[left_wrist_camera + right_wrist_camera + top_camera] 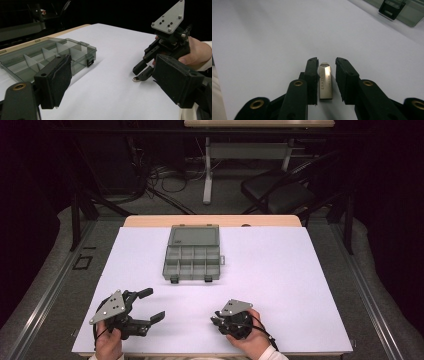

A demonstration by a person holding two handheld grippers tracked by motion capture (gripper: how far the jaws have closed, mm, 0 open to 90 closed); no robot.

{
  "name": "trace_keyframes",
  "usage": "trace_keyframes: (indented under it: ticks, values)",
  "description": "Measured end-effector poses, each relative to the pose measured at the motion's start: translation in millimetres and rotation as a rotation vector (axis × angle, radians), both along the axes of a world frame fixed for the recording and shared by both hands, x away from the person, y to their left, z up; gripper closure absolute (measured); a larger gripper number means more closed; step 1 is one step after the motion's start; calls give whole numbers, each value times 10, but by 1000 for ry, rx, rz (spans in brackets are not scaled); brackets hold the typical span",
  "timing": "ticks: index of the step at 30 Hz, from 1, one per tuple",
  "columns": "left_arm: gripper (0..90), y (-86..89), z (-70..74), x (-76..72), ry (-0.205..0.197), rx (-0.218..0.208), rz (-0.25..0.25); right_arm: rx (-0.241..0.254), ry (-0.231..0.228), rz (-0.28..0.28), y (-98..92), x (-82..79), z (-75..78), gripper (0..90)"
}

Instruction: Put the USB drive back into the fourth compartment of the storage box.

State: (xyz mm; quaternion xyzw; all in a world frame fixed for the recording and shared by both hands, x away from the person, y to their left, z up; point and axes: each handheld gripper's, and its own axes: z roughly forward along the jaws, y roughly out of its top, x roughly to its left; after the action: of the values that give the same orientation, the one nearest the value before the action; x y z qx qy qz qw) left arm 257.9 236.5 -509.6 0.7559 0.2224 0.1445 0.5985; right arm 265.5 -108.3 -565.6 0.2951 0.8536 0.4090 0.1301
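Note:
A small silver USB stick (325, 81) lies flat on the white table, between the jaws of my right gripper (327, 61). The left pad touches its side, while a narrow gap separates it from the right pad. In the left gripper view the stick (136, 79) pokes out under the right gripper (140, 74), which a hand holds low on the table. The right gripper (216, 318) is near the front edge, right of centre. My left gripper (153, 304) rests at the front left with its jaws wide open and nothing between them.
A grey transparent organizer box (192, 262) with its lid (194, 236) folded back sits mid-table, with several divided compartments. Its latch side (392, 8) faces me. A bare white table surface (280, 265) surrounds it. A chair (280, 190) stands beyond the far edge.

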Motion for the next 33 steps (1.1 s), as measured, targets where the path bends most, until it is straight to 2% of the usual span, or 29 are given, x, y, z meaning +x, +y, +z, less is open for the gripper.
trace_keyframes:
  ticks: [10,33]
  values:
    - [156,-2,-2,2,1,-4,-2,-12,9,4,3,0,-15,749]
    - [156,-2,-1,2,1,0,-2,1,20,15,-17,16,-24,792]
